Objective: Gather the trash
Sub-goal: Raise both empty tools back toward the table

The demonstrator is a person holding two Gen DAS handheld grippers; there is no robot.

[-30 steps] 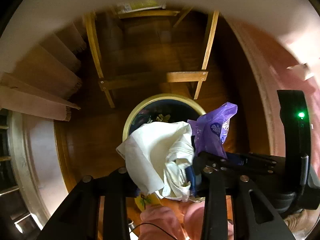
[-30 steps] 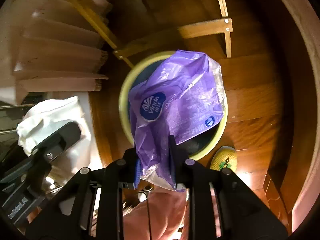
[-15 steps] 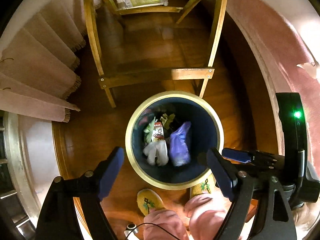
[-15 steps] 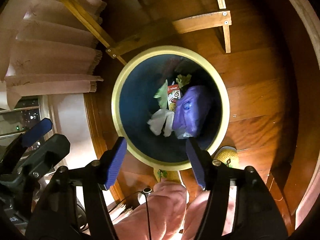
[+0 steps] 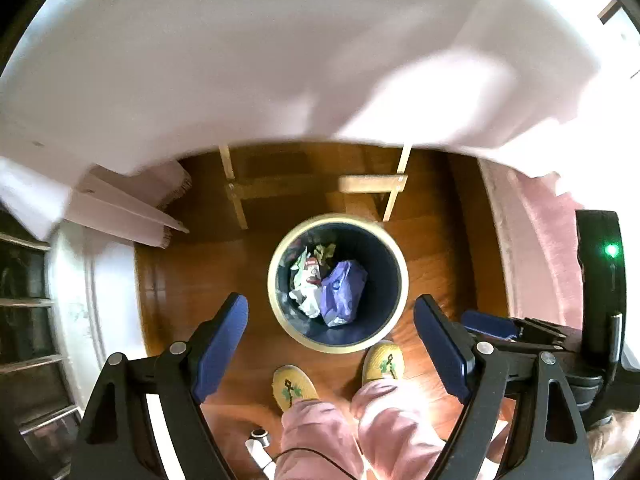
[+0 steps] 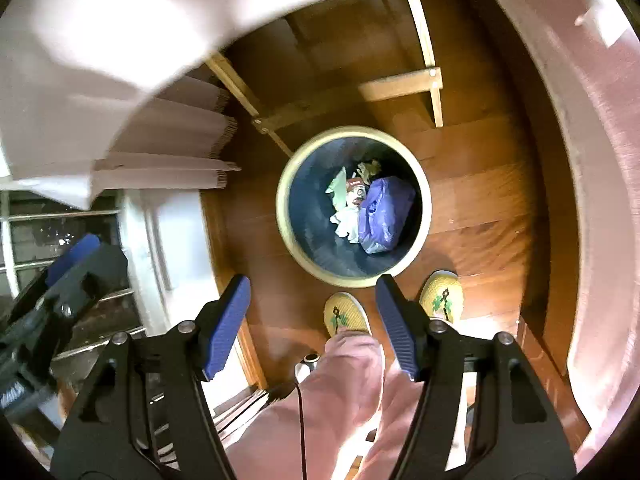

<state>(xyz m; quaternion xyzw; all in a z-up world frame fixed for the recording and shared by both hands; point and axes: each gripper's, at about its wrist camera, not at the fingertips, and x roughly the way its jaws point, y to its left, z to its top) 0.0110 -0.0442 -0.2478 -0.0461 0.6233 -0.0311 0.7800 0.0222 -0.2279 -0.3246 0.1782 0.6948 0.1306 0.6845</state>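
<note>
A round dark-blue bin with a cream rim [image 5: 276,280] [image 6: 425,184] stands on the wooden floor below me. Inside lie a purple plastic bag [image 5: 342,290] [image 6: 384,212], white crumpled paper [image 5: 306,300] [image 6: 346,222] and other scraps. My left gripper [image 5: 330,314] is open and empty, high above the bin's near rim. My right gripper [image 6: 312,294] is open and empty too, above the bin's near edge. The right gripper's body [image 5: 540,332] shows at the right of the left wrist view. The left gripper's body [image 6: 72,272] shows at the left of the right wrist view.
A white tablecloth [image 5: 280,52] [image 6: 104,32] hangs over the upper part of both views. Wooden table legs and a crossbar [image 5: 372,184] [image 6: 400,84] stand just behind the bin. A person's pink trouser legs [image 5: 352,428] and yellow slippers [image 5: 384,360] [image 6: 346,314] are beside it.
A second ago each gripper held trash over the bin: white paper in the left, purple bag in the right. Both opened, the trash dropped in, and both grippers have risen higher.
</note>
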